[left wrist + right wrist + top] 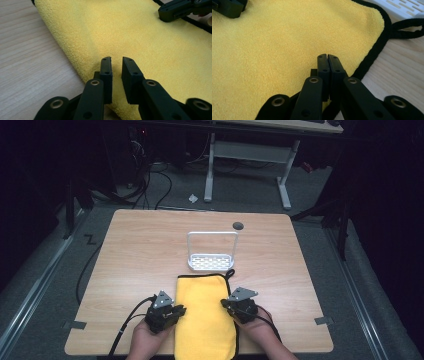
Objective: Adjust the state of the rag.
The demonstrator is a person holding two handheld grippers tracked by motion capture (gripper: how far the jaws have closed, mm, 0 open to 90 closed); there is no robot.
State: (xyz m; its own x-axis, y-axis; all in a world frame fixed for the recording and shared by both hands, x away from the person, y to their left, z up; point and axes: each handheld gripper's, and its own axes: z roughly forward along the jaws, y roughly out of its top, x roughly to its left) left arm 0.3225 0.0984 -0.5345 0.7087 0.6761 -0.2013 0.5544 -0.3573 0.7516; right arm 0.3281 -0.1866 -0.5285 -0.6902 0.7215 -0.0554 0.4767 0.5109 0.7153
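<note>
Left gripper (116,60): jaws nearly together, a narrow gap between the pads; tips set on the folded left edge of the yellow towel (140,42). Whether a fold of cloth is pinched in the gap cannot be told.
Left gripper, high view (176,312): held in the person's left hand (145,340), tips at the towel's left edge, grey three-cornered plate on top.
Right gripper (327,56): jaws closed, pads meeting with no visible gap; tips rest on the towel just inside its black-bound right edge. Whether cloth is caught between the pads cannot be told.
Right gripper, high view (226,304): held in the person's right hand (262,327), tips at the towel's right edge.
Yellow towel (205,315): folded lengthwise, lying flat on the bench (140,245) at its near middle, between the two grippers; near end reaches the bench edge.
Hanging loop (409,28): black cord at the towel's far right corner, lying on the bench.
White rack (211,251): upright frame over a perforated tray, just beyond the towel's far end.
Dark round spot (238,225): on the bench, beyond the rack.
</note>
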